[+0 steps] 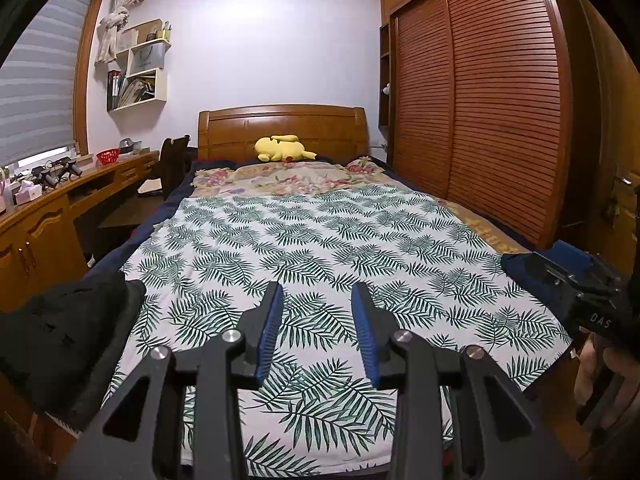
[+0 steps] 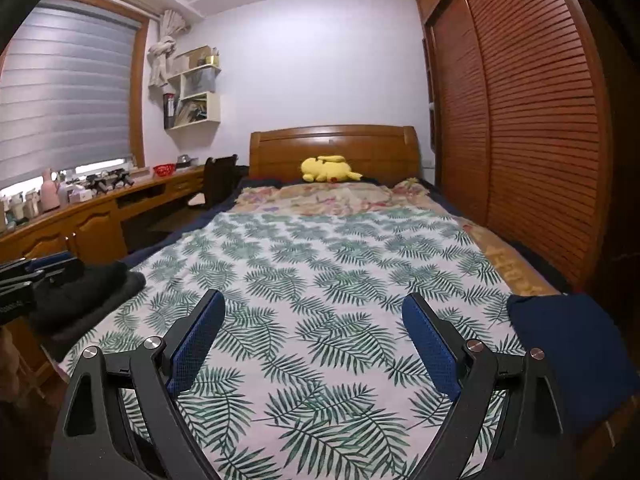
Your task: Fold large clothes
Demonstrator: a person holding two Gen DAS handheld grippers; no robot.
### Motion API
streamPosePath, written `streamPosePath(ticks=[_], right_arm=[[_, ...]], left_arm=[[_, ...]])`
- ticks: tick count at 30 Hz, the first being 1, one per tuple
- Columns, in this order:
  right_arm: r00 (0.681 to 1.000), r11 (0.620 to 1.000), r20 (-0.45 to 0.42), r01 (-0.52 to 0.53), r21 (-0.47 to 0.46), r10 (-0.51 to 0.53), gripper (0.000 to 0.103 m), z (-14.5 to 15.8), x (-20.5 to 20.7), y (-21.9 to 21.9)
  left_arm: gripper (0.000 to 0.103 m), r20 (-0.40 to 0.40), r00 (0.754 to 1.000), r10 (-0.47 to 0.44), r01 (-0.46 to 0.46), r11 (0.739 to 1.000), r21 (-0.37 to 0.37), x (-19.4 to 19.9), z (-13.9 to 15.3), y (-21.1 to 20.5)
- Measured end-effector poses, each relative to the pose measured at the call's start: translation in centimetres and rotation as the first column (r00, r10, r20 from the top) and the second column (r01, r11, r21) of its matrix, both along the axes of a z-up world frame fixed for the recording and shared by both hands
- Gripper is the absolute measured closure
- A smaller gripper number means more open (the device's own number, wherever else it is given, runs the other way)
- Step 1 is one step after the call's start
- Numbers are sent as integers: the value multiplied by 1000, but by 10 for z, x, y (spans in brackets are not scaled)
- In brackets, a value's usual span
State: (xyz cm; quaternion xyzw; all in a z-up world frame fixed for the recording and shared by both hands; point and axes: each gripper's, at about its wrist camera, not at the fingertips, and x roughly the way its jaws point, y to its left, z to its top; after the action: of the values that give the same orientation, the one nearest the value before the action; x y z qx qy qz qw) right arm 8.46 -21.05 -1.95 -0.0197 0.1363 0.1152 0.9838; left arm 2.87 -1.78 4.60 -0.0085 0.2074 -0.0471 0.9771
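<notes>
Leaf-print bed (image 1: 320, 240) is lying under both empty grippers: left gripper (image 1: 316, 320) jaws partly apart beside black clothes (image 1: 68, 332), right gripper (image 2: 316, 344) jaws wide beside navy garment (image 2: 572, 352).

bed (image 1: 496, 240) | leaf-print sheet (image 1: 320, 248) spread flat | black clothes (image 1: 68, 328) left | navy garment (image 2: 576, 352) right | plush (image 1: 280, 148) at headboard

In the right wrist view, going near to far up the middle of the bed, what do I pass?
Open right tongs → palm-leaf print sheet → floral quilt → yellow plush toy → wooden headboard → pale back wall.
</notes>
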Motion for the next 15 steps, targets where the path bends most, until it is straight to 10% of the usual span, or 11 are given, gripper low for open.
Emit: streamPosePath(ticks=[15], right_arm=[[1000, 1000, 0, 0, -1, 0, 11, 0, -1, 1]], left_arm=[[68, 2, 1000, 2, -2, 1000, -1, -1, 0, 1]])
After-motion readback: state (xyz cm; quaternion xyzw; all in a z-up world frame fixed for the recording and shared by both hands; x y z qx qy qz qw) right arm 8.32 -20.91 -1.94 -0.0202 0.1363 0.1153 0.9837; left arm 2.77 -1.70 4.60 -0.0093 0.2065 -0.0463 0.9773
